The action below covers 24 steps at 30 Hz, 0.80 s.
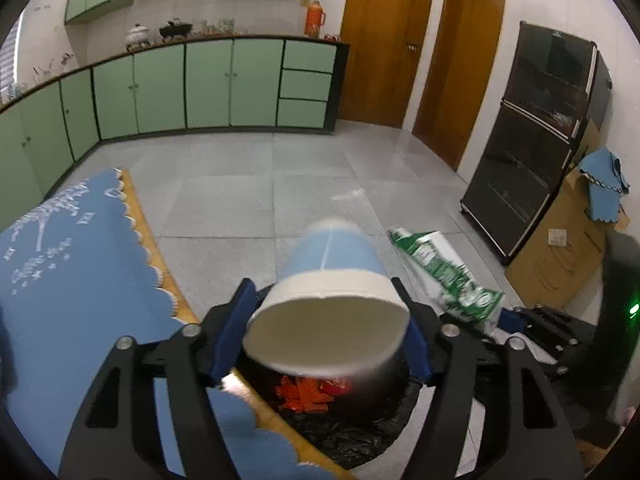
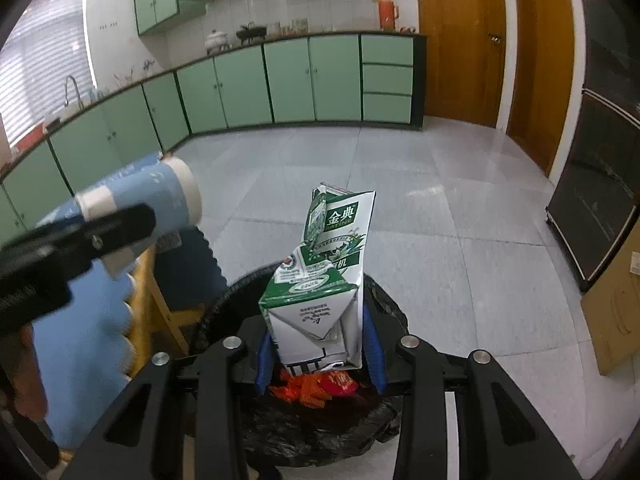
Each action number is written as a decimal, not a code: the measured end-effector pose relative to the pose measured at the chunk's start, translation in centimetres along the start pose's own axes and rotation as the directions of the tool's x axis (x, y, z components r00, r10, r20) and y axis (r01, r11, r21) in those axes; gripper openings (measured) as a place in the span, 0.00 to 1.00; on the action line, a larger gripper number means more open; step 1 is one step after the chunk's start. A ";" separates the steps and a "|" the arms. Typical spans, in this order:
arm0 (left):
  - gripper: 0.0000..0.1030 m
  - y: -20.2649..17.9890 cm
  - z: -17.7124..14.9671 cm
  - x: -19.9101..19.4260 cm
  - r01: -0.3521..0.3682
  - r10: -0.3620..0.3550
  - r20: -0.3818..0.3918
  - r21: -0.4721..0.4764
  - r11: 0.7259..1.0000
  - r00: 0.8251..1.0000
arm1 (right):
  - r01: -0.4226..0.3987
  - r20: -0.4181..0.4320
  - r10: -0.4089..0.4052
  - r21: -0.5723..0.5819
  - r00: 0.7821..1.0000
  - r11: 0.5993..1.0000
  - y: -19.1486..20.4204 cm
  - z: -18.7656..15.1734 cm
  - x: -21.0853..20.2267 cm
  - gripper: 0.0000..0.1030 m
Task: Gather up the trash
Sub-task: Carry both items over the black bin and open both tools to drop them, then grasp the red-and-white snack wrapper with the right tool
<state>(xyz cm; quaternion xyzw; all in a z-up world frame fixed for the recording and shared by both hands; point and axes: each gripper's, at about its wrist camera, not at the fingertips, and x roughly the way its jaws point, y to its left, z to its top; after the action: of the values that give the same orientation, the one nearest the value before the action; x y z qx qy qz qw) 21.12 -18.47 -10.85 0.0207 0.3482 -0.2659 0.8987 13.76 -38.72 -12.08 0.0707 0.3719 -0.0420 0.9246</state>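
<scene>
A blue-and-white paper cup (image 1: 332,264) lies between the blue pads of my left gripper (image 1: 322,286), mouth toward the camera; the pads stand slightly off its sides, so the gripper is open. It hangs over a bin lined with a black bag (image 1: 360,436) holding red and orange wrappers (image 1: 308,394). My right gripper (image 2: 320,344) is shut on a green-and-white milk carton (image 2: 320,280), held upright above the same bin (image 2: 312,432). The right wrist view also shows the cup (image 2: 160,192) at the left, and the left wrist view shows the carton (image 1: 448,272) at the right.
A table with a blue scalloped cloth (image 1: 72,280) and a wooden edge stands left of the bin. A black glass-fronted cabinet (image 1: 532,140) and a cardboard box (image 1: 560,248) stand at the right. Green cabinets (image 2: 288,80) and wooden doors (image 2: 456,40) line the far wall beyond grey floor tiles.
</scene>
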 end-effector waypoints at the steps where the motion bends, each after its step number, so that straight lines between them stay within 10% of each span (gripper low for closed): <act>1: 0.66 -0.1 0.1 0.4 0.005 -0.005 -0.008 -0.001 1.000 1.000 | 0.003 -0.006 -0.003 -0.003 1.000 1.000 -0.2 -0.2 0.5 0.37; 14: 0.67 2.2 0.8 -2.0 -0.014 0.015 0.016 -0.062 0.998 1.000 | 0.022 -0.020 -0.022 0.019 1.000 1.000 -0.8 -0.6 1.0 0.62; 24: 0.70 9.6 -2.1 -13.4 -0.243 0.267 0.128 -0.177 0.954 0.955 | -0.182 0.109 0.194 -0.113 0.975 0.977 7.3 1.8 -4.7 0.70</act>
<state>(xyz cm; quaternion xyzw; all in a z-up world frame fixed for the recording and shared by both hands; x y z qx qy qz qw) 16.29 -3.55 -5.33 -0.0263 0.2941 -0.1196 0.9479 12.60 -31.71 -6.82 0.0553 0.3094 0.0606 0.9474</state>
